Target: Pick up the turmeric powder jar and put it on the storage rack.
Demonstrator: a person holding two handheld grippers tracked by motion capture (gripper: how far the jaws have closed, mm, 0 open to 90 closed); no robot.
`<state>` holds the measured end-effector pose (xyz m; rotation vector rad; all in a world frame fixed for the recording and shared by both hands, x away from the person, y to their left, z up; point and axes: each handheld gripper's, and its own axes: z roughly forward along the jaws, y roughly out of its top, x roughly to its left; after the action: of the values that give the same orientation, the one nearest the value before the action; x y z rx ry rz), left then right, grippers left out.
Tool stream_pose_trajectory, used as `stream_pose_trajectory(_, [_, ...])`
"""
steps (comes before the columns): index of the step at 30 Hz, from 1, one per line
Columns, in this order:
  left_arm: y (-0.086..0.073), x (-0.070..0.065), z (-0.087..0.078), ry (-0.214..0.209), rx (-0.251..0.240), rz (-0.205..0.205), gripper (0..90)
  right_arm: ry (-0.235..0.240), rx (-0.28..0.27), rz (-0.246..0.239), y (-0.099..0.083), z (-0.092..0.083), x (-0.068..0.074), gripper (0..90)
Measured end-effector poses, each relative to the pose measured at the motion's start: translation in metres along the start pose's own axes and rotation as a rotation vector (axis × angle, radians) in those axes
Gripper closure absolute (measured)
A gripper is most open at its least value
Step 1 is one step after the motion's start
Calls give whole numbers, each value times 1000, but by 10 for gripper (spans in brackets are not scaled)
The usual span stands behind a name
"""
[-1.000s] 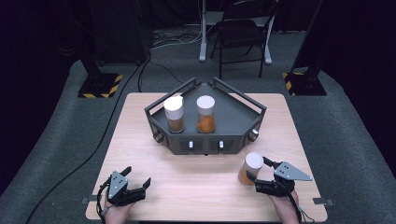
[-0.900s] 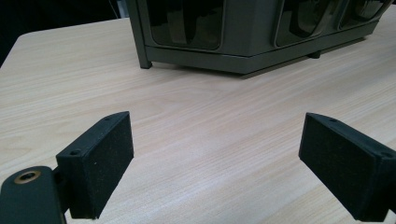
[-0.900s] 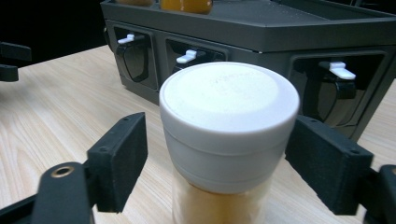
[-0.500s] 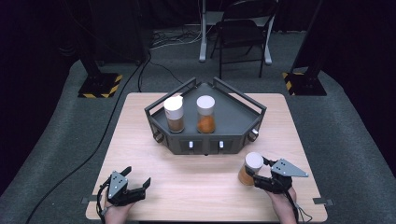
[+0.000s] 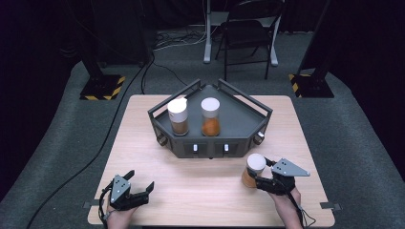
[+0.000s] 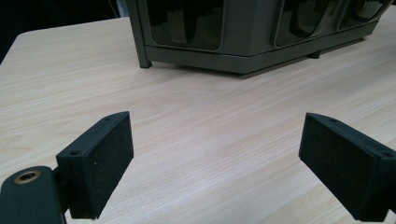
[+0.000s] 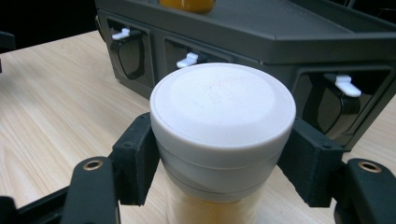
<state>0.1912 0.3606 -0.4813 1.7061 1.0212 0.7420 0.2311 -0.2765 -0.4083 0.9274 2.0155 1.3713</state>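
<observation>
The right gripper (image 5: 260, 180) has just closed its jaws on a spice jar (image 5: 253, 170) – they clamp it high, just under the white lid (image 7: 223, 100), near the bench's right front, just before the dark rack (image 5: 239, 136). The jar looks light and stiff, but its smooth round wall could slip or swing; a hold lower on the body would likely be steadier. The left gripper (image 5: 136, 187) rests with jaws apart, nothing between them – two more jars (image 5: 210, 117) stand in the rack.
</observation>
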Motion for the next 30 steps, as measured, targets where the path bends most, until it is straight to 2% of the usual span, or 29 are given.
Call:
stream_pose_trajectory(10, [0, 0, 0, -2, 1, 0, 102, 11, -11, -6, 21, -3, -3, 331])
stream_pose_trajectory(30, [0, 2, 0, -5, 0, -5, 102, 0, -16, 38, 70, 1, -15, 332])
